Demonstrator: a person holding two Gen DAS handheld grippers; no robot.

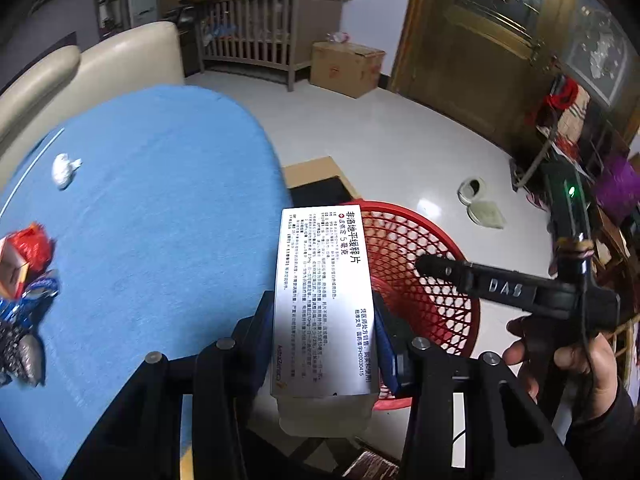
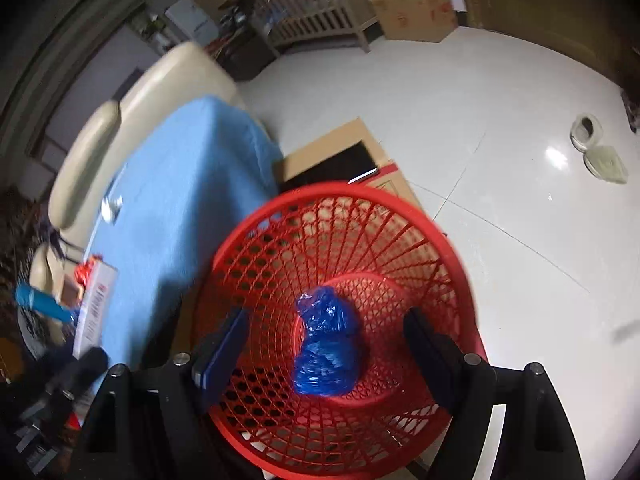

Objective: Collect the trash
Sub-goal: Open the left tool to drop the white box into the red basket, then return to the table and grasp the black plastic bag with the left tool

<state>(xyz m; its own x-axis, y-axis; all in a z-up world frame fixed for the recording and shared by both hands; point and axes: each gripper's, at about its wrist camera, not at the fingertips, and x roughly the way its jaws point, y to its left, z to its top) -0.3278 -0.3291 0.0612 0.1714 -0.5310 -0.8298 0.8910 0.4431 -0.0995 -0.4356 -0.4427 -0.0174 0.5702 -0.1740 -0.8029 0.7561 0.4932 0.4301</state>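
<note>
- Our left gripper (image 1: 324,320) clamps a white medicine box (image 1: 320,304), printed "AstraZeneca" and Chinese text, at the red basket's (image 1: 424,280) rim.
- Our right gripper (image 2: 324,344), stamped "DAS", hangs unclenched over the basket; a blue plastic wad (image 2: 324,344) lies inside.

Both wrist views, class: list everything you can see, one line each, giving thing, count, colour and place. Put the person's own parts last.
Basket: one, red mesh, on the floor beside the table.
Plastic bag: one, blue, crumpled, inside the basket.
Medicine box: one, white, printed, between the left gripper's pads.
Table cover: one, blue.
Foil ball: one, silver, on the cover.
Wrappers: several, red, blue, dark, at the cover's edge.
Cardboard box: one, brown, on the far floor.
Slippers: two, pale, on the floor.
Left gripper: black, shut on the box.
Right gripper: black, open over the basket.
Hand: one, holding the right gripper.
</note>
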